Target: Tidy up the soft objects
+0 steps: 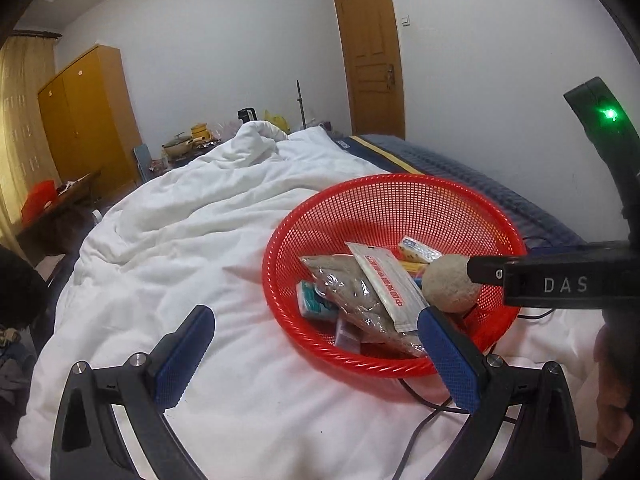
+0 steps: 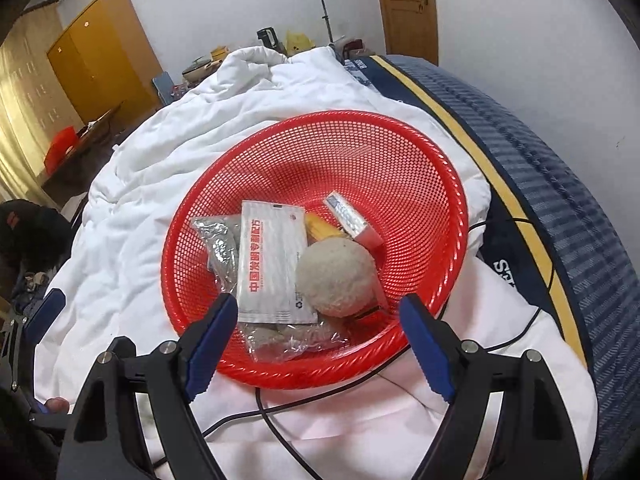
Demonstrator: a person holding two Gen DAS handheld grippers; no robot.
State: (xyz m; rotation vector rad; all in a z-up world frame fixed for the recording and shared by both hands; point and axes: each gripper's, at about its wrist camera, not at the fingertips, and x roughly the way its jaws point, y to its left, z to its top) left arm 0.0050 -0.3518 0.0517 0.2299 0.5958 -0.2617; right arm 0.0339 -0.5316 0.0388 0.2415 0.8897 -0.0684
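A red mesh basket (image 1: 400, 200) (image 2: 360, 152) sits on a white duvet (image 1: 192, 220) (image 2: 160, 152). It holds a fuzzy beige ball (image 1: 450, 286) (image 2: 336, 278), a white packet with red print (image 1: 386, 280) (image 2: 270, 264), a clear bag of grey stuff (image 1: 344, 292) (image 2: 220, 244), a teal packet (image 1: 314, 302), a foil-topped box (image 1: 420, 250) (image 2: 352, 220) and a yellow item (image 2: 320, 228). My left gripper (image 1: 316, 356) is open and empty at the basket's near left rim. My right gripper (image 2: 320, 344) is open and empty just above the near rim, the ball lying ahead between its fingers.
A black cable (image 2: 280, 408) (image 1: 416, 412) runs under the basket's near edge. A blue striped mattress edge (image 2: 560, 208) borders the duvet on the right. A yellow wardrobe (image 1: 84, 116), a low table (image 1: 60, 196) and a wooden door (image 1: 368, 48) stand beyond the bed.
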